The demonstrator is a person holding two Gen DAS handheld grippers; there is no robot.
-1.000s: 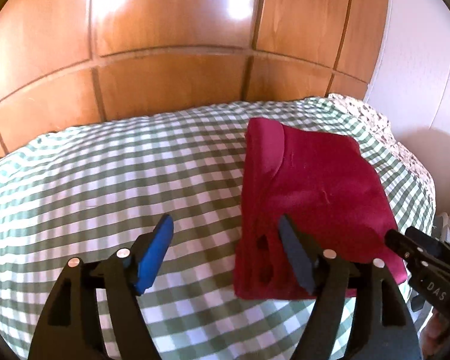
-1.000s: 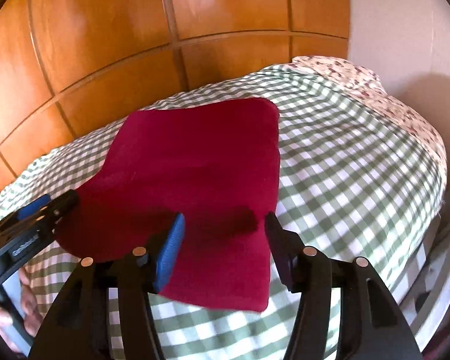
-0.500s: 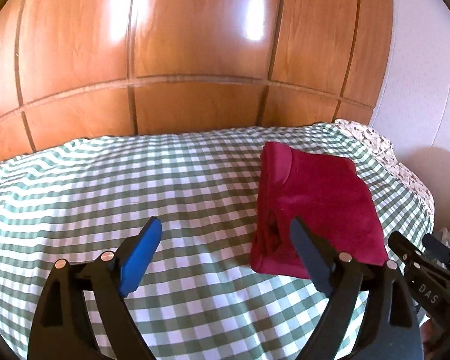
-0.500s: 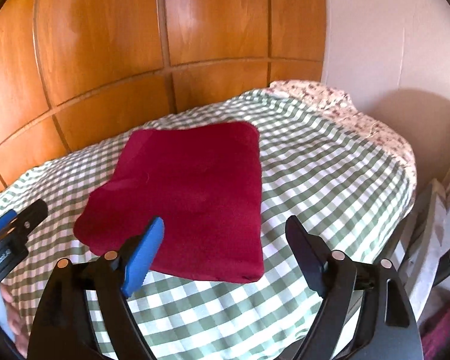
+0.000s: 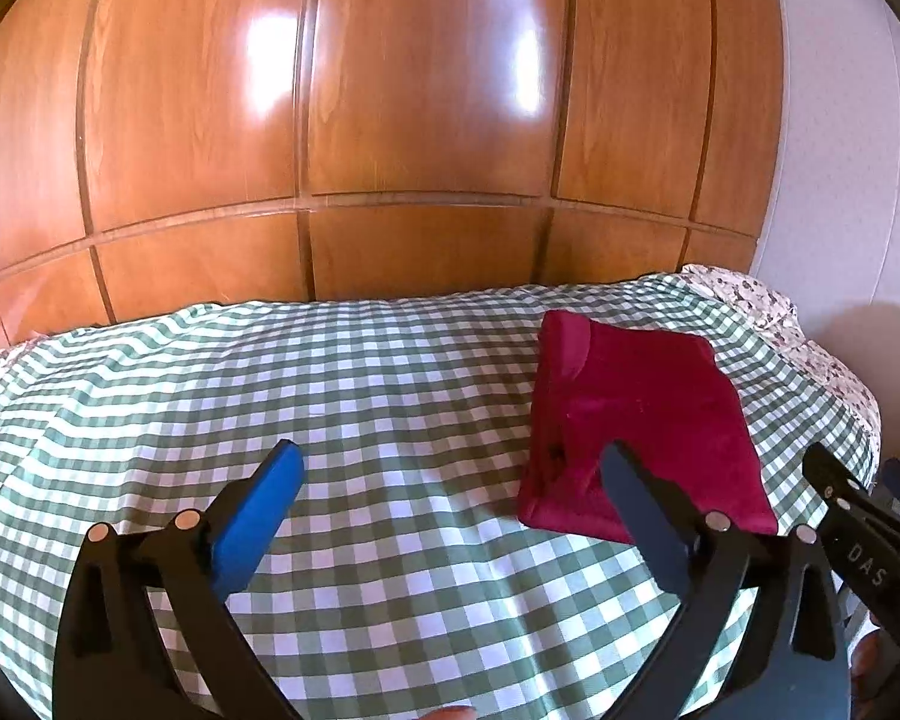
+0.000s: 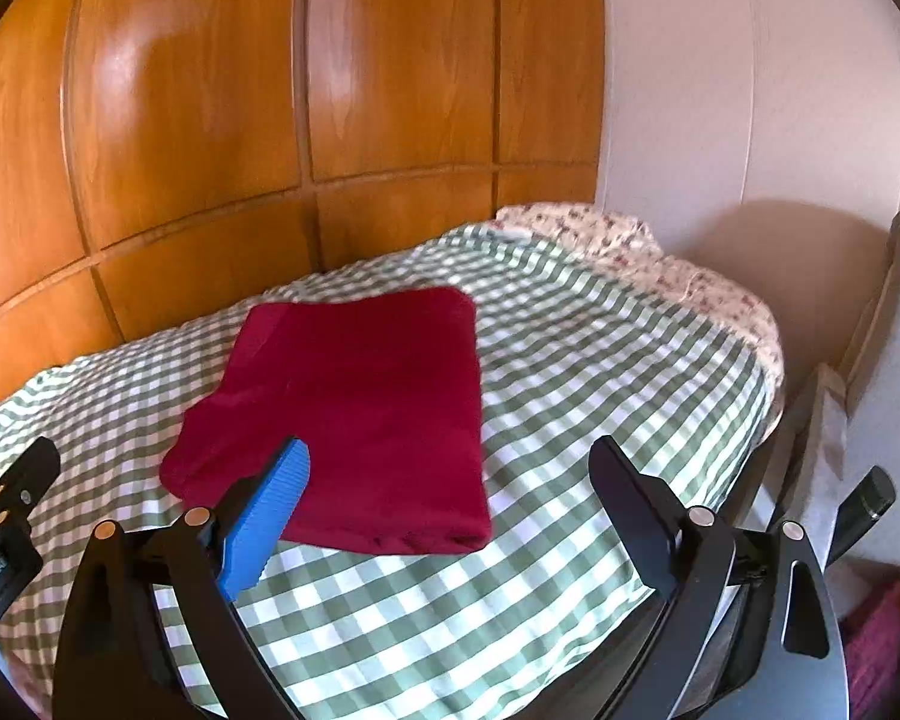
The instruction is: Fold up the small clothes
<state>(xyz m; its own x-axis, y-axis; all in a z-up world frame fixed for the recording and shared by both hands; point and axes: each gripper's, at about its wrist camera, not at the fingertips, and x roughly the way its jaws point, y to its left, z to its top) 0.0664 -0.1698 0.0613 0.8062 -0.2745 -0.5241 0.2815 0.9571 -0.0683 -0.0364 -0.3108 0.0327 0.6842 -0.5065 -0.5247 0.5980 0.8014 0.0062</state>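
A dark red garment [image 5: 648,420] lies folded into a flat rectangle on the green checked bed cover [image 5: 330,396], towards the right side of the bed. It also shows in the right wrist view [image 6: 366,414]. My left gripper [image 5: 450,480] is open and empty, held above the cover to the left of the garment's near edge. My right gripper [image 6: 450,480] is open and empty, held back above the garment's near right corner. Neither gripper touches the cloth.
A wooden panelled wardrobe [image 5: 390,120] stands behind the bed. A white wall [image 6: 750,90] is at the right. A floral sheet [image 6: 630,246] shows at the bed's far right edge. A grey cushion [image 6: 894,360] leans beside the bed at the right.
Both grippers have pulled back and up from the red garment and opened wider. The folded garment has stayed in place on the bed.
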